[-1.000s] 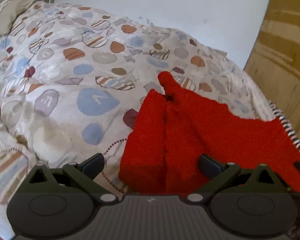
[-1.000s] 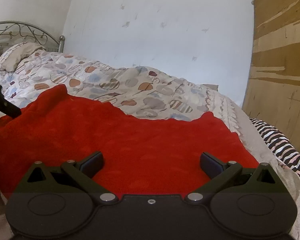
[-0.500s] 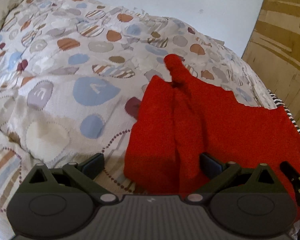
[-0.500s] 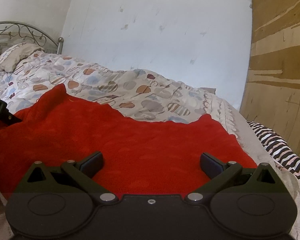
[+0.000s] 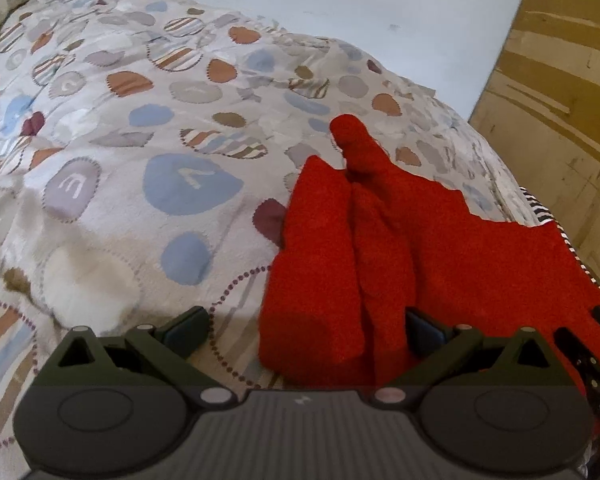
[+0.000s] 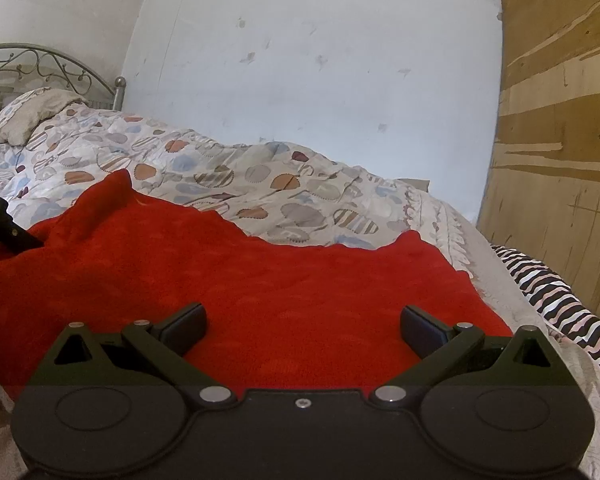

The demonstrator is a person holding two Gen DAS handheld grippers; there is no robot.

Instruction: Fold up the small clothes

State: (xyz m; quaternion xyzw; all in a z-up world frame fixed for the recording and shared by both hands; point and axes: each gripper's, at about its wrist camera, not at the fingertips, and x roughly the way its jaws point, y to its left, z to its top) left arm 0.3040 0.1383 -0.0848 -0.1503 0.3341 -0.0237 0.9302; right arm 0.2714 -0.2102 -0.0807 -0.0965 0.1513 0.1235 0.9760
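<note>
Red knit garment [image 6: 260, 280] lies spread on the patterned bed quilt [image 5: 140, 140], so both the left tongs [image 5: 306, 330] and the right tongs [image 6: 302, 326], wide open and empty, hover at its near edge, probably to pinch that hem for a fold.

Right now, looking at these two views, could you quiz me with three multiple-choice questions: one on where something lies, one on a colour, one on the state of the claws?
1. Where does the garment lie?
A. on the patterned bedspread
B. on a chair
C. on the floor

2. What colour is the garment?
A. blue
B. red
C. green

3. How do the left claw and right claw stand?
A. both shut on cloth
B. one shut, one open
C. both open, holding nothing

Answers:
1 A, the spotted bedspread shows all around it.
2 B, it is plain red in both views.
3 C, each claw's fingers stand wide apart with nothing clamped.
</note>
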